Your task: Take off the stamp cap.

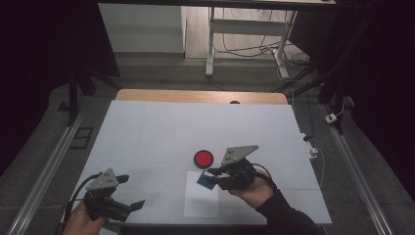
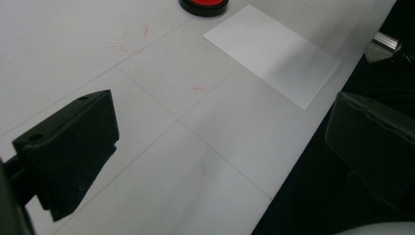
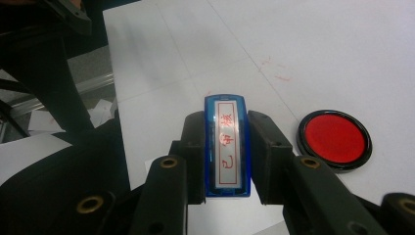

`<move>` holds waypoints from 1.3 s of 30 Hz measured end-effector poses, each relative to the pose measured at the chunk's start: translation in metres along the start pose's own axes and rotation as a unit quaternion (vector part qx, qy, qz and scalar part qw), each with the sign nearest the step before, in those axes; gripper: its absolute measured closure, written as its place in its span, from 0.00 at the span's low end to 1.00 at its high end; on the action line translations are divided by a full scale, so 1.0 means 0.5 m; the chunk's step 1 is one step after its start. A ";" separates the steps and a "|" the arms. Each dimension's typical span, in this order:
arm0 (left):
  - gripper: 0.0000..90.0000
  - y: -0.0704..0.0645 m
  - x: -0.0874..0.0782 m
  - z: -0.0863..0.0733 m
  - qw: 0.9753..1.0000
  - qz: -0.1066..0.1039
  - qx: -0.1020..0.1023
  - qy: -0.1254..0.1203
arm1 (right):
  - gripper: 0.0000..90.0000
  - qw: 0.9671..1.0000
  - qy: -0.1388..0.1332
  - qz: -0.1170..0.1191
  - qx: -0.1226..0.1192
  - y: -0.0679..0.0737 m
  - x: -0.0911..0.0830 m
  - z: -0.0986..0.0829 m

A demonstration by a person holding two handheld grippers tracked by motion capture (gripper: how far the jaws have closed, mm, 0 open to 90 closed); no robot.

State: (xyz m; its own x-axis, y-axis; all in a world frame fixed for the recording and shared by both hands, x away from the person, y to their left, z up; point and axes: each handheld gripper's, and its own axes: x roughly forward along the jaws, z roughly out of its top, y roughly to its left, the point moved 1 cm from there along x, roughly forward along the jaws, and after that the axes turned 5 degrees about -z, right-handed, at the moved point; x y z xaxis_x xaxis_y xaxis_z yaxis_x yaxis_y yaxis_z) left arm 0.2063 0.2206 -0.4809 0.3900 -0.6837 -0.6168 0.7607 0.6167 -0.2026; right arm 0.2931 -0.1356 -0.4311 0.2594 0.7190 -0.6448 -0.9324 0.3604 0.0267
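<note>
The right hand-held gripper (image 1: 211, 178) is clamped on a blue stamp (image 3: 227, 145), one black jaw pressed against each long side. In the right gripper view the stamp's long axis runs straight along the jaws, pointing away from the camera; its upward face is a white label with red characters in a red frame, read along that same axis. In the high view the stamp (image 1: 205, 179) sits at the gripper's tip and points toward the person's left, held over the far right corner of the white sheet of paper (image 1: 201, 200). Whether it touches the paper cannot be told.

The red ink pad (image 1: 203, 158), round with a black rim, lies on the tabletop (image 1: 147, 132) just beyond the paper's far edge, close to the stamp but apart from it. In the right gripper view the pad (image 3: 334, 138) is just to the side of the jaw.

The left hand-held gripper (image 1: 125, 191) is well to the left of the paper, near the tabletop's near edge, its jaws spread wide with nothing between them. In the left gripper view the paper (image 2: 273, 52) lies ahead, with the ink pad (image 2: 203, 6) at its far end.
</note>
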 end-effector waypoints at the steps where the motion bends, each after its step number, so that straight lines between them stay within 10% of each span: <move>1: 0.00 0.000 0.005 0.003 1.000 -0.003 0.003 0.000 | 0.78 1.000 -0.001 0.002 0.000 0.000 0.000 0.000; 28: 0.00 -0.023 0.111 0.090 0.995 -0.060 0.076 -0.006 | 0.78 1.000 -0.004 0.009 -0.009 0.002 -0.017 0.008; 39: 0.00 -0.030 0.157 0.115 0.989 -0.111 0.098 0.002 | 0.78 1.000 -0.005 0.011 -0.015 0.007 -0.016 0.011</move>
State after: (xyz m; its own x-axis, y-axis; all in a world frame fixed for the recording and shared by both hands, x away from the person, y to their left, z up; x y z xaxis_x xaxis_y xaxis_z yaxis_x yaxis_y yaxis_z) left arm 0.2553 0.1354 -0.4824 0.2000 -0.7915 -0.5775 0.9135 0.3638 -0.1823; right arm 0.2893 -0.1371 -0.4216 0.2419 0.7319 -0.6370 -0.9449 0.3269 0.0168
